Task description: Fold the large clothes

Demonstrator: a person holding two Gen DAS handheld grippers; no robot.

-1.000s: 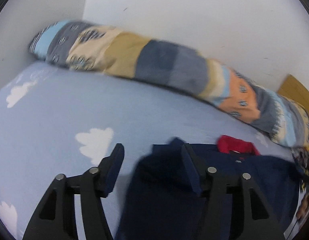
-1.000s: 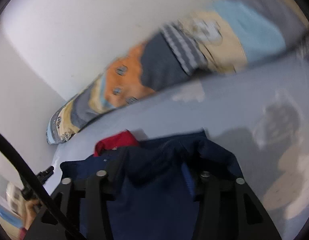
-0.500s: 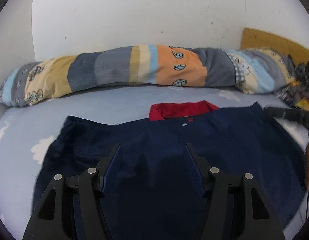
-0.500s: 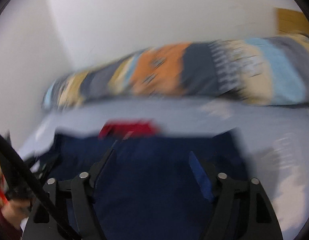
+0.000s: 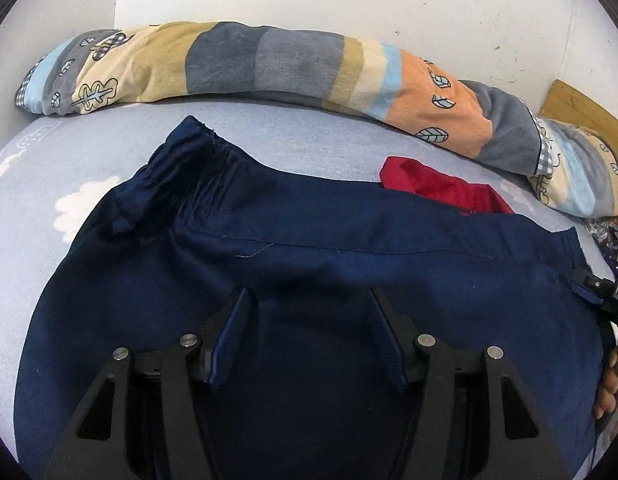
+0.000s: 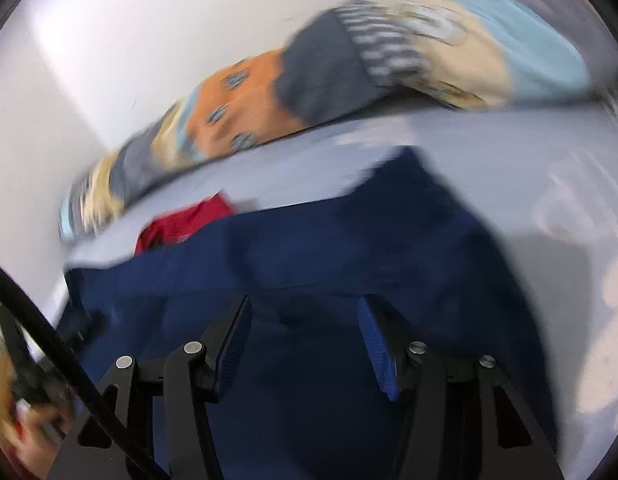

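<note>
a: where's the garment right now?

b: the navy garment [image 5: 349,272] lies spread on the pale blue sheet [image 5: 37,184], just in front of the long patchwork bolster [image 5: 293,64] that runs along the wall. its gathered waistband [image 5: 189,160] is the edge nearest the bolster, and a red cloth [image 5: 441,188] peeks out between the two

a: and the grippers?

b: the left gripper [image 5: 309,336] hovers over the navy fabric with its jaws parted and nothing clamped between them. the right gripper [image 6: 305,340] is over the same cloth, jaws closing; its view is smeared, so i'd guess they haven't pinched fabric yet, but i can't be sure

a: how should the fold go?

b: i'd take one layer only at the hem farthest from the bolster, both grippers level with each other, then carry it toward the bolster so the edge meets the waistband squarely. the bunched bit by the waistband wants smoothing first, or the crease will set crooked, and keep the red cloth out of the fold
</note>
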